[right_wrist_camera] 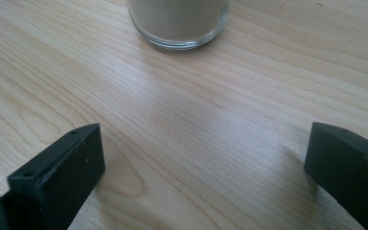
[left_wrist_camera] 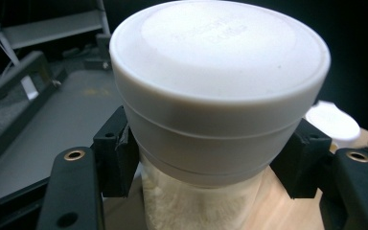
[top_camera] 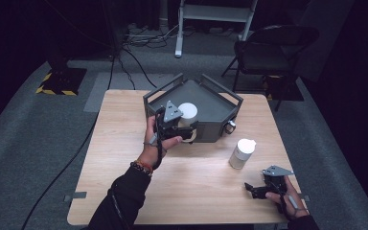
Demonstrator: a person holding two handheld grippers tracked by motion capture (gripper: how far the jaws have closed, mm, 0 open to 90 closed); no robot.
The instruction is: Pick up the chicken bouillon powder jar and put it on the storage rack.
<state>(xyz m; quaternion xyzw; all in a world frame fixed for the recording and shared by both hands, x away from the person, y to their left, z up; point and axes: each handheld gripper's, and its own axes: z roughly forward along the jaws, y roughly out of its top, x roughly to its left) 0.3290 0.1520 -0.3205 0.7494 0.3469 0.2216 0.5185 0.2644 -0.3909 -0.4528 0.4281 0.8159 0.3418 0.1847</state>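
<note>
A clear jar with a white lid [top_camera: 188, 111] [left_wrist_camera: 219, 86] holds pale powder. My left gripper [top_camera: 186, 129] [left_wrist_camera: 211, 160] is shut on it, one jaw on each side just under the lid. The jar is at the front wall of a grey open tray [top_camera: 211, 103] [left_wrist_camera: 52, 124]. A second white-lidded jar [top_camera: 242, 153] [left_wrist_camera: 331, 120] stands upright on the wooden table [top_camera: 124, 158] to the right. My right gripper [top_camera: 253, 189] [right_wrist_camera: 206, 148] rests low near the table's front right corner, open and holding nothing. That second jar's glass base [right_wrist_camera: 178, 21] lies ahead of its jaws.
The grey tray has raised rails and a small round fitting [top_camera: 230, 126] at its front right corner. Beyond the table stand a folding chair [top_camera: 273, 50] and a white frame [top_camera: 215, 14]. Cables run across the floor at the left.
</note>
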